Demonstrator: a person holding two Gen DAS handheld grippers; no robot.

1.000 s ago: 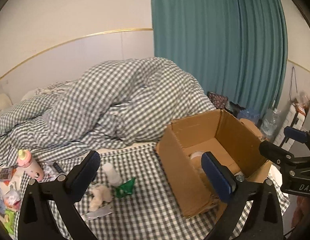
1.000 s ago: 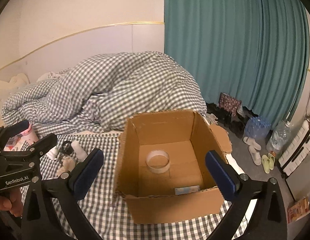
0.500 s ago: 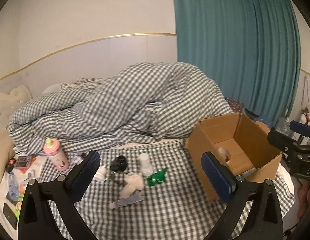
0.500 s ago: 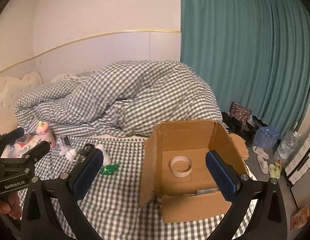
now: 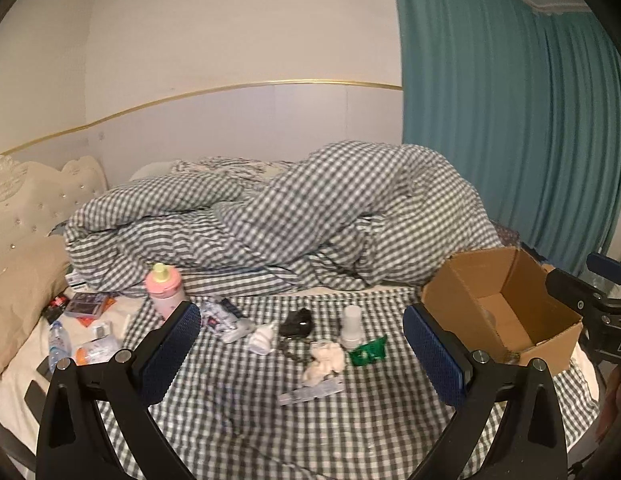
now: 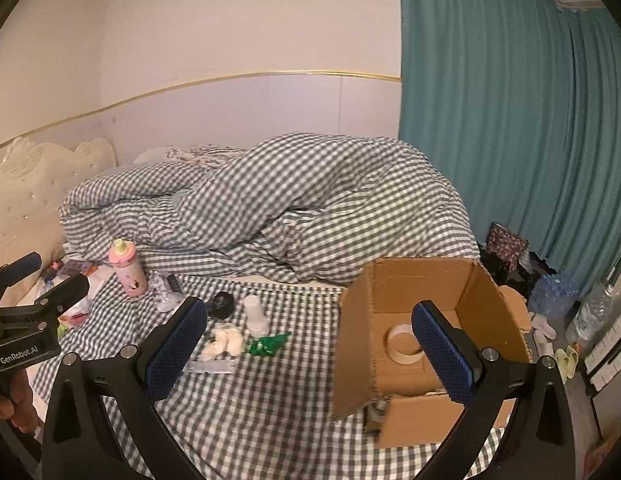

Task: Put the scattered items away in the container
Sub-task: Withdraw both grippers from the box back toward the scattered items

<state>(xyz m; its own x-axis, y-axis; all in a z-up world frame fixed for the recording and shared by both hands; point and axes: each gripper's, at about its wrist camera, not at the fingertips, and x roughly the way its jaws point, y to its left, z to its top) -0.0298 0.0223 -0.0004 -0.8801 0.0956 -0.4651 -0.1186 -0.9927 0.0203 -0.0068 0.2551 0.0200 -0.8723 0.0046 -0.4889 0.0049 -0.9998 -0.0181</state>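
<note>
Left wrist view: the left gripper hangs w/ jaws spread wide, nothing between them, above a bed covered in a grey-white checked sheet. A rumpled checked duvet is heaped at the back, against a pale wall w/ a gold trim line; teal curtain on the right, cream tufted headboard on the left. The cardboard box sits open at the sheet's right edge. Scattered mid-sheet: white bottle, green packet, crumpled tissue, black object (too blurred to name). A pink bottle stands further left.

Right wrist view: the right gripper is also spread, empty. The box is nearer here, flaps up, w/ a tape roll on its floor. The white bottle and green packet lie left of it, well apart. Slippers and water bottles clutter the floor by the curtain.
</note>
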